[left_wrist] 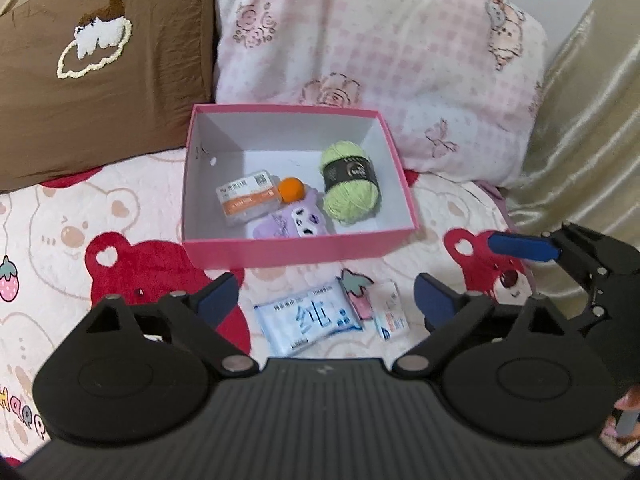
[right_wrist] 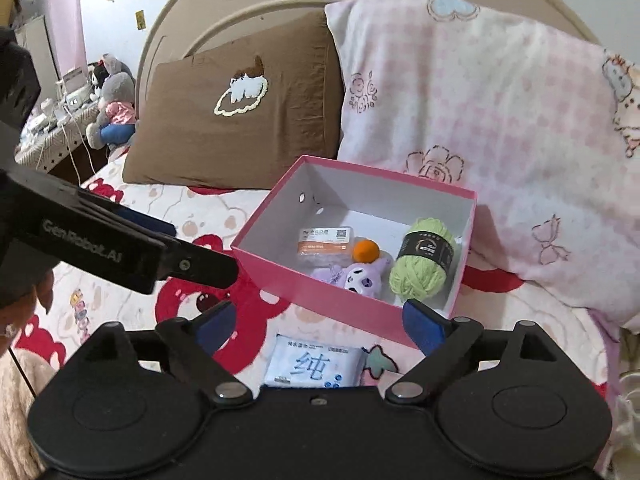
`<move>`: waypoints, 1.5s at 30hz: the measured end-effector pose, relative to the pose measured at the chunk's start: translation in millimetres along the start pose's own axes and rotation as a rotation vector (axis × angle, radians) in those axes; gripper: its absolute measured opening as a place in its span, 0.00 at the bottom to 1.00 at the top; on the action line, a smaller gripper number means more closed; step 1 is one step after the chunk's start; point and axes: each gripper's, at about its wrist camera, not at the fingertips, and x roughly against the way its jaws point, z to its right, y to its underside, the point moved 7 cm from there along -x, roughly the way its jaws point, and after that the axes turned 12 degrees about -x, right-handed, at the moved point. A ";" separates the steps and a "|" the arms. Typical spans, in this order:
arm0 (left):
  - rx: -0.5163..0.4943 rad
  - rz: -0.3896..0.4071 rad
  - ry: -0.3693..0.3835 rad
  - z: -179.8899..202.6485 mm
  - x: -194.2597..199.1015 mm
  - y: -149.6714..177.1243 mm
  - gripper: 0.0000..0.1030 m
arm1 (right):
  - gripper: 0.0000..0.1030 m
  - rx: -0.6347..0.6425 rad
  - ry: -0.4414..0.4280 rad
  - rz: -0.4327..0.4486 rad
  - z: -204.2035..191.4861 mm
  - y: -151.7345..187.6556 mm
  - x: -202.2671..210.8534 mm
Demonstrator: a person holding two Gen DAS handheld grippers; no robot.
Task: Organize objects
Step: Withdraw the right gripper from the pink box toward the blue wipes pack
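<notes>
Both claws released, nothing between the pads. Left gripper (left_wrist: 326, 296) hangs spread above the wet-wipe pack (left_wrist: 308, 322), which lies flat on the bear-print bedspread (left_wrist: 60, 240) just in front of the pink box (left_wrist: 300, 254). Right gripper (right_wrist: 320, 320) is spread too, over the same pack, with the box's near corner just beyond its right pad.

A small sachet (left_wrist: 390, 314) lies just right of the pack, a pink item between them; I cannot tell whether they touch.

In the box: green yarn (left_wrist: 350, 184), orange ball (left_wrist: 292, 189), orange-labelled case (left_wrist: 248, 198), purple plush (left_wrist: 292, 226).

Judgement: the pack goes next. It is flat and slippery, on soft bedding. Straddle its short sides, press down slightly, close slowly, avoid snagging fabric. Use one claw only; keep the other clear.
</notes>
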 end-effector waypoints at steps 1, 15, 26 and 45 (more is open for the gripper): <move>0.000 -0.005 0.001 1.6 2.8 3.4 0.95 | 0.93 0.013 0.005 -0.003 -1.3 2.6 2.9; -0.017 -0.088 0.033 0.6 4.0 49.6 0.98 | 0.98 0.027 -0.024 -0.087 -3.7 43.0 8.9; 0.048 -0.114 0.067 -14.1 -17.6 75.0 0.99 | 0.98 -0.037 -0.014 -0.102 13.5 56.1 -0.5; 0.128 -0.061 0.062 -36.8 -98.5 113.5 0.99 | 0.98 -0.316 -0.042 -0.165 45.7 59.3 -85.2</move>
